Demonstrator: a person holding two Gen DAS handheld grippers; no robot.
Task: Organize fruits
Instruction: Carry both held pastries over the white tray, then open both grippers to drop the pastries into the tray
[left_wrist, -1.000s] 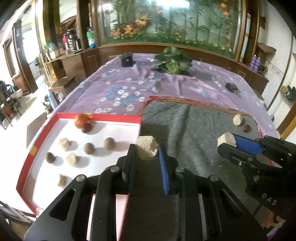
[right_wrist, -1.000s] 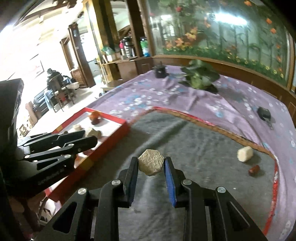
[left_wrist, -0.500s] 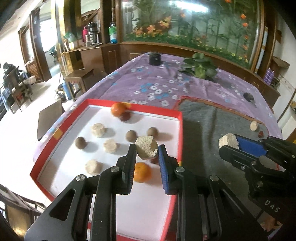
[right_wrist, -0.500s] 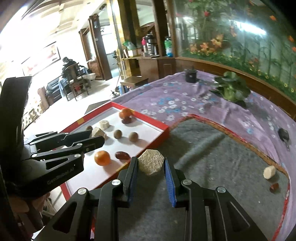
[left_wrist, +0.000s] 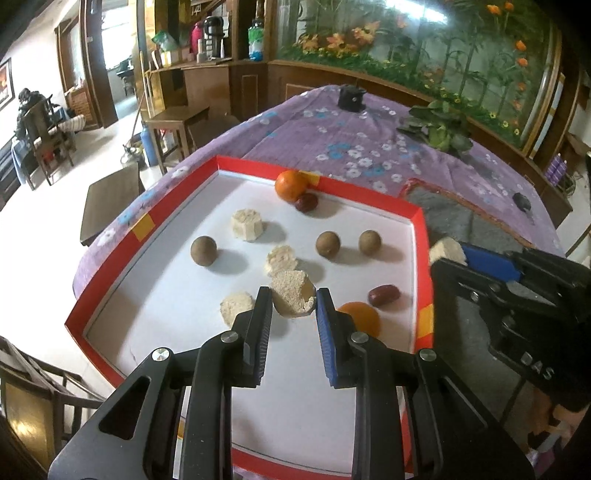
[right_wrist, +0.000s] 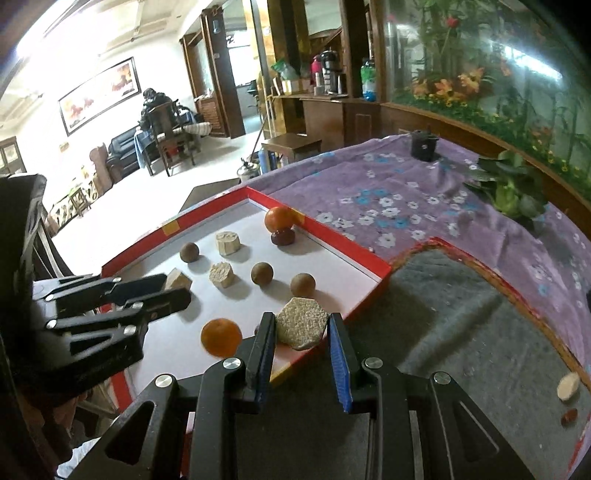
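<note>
My left gripper (left_wrist: 293, 301) is shut on a beige hexagonal chunk (left_wrist: 293, 296), held over the white floor of the red-rimmed tray (left_wrist: 317, 176). The right gripper (right_wrist: 302, 325) is shut on a second beige hexagonal chunk (right_wrist: 302, 328) at the tray's right rim (right_wrist: 364, 304), above the grey mat (right_wrist: 461, 332). In the tray lie two oranges (left_wrist: 291, 185) (left_wrist: 360, 318), two dark red dates (left_wrist: 306, 202) (left_wrist: 383, 295), three brown round fruits (left_wrist: 203, 250) and three beige chunks (left_wrist: 246, 229). The right gripper also shows in the left wrist view (left_wrist: 452, 254), and the left gripper in the right wrist view (right_wrist: 173, 286).
On the mat's far right lie another beige chunk (right_wrist: 568, 386) and a dark red date (right_wrist: 569, 416). A purple flowered cloth (right_wrist: 388, 192) covers the table, with a potted plant (right_wrist: 511, 190) and a black object (right_wrist: 424, 144) at the back. Chairs stand off the table's left edge.
Both grippers have moved left with their chunks, from over the grey mat towards the tray. The left one now hangs over the tray's floor, the right one at its rim.
</note>
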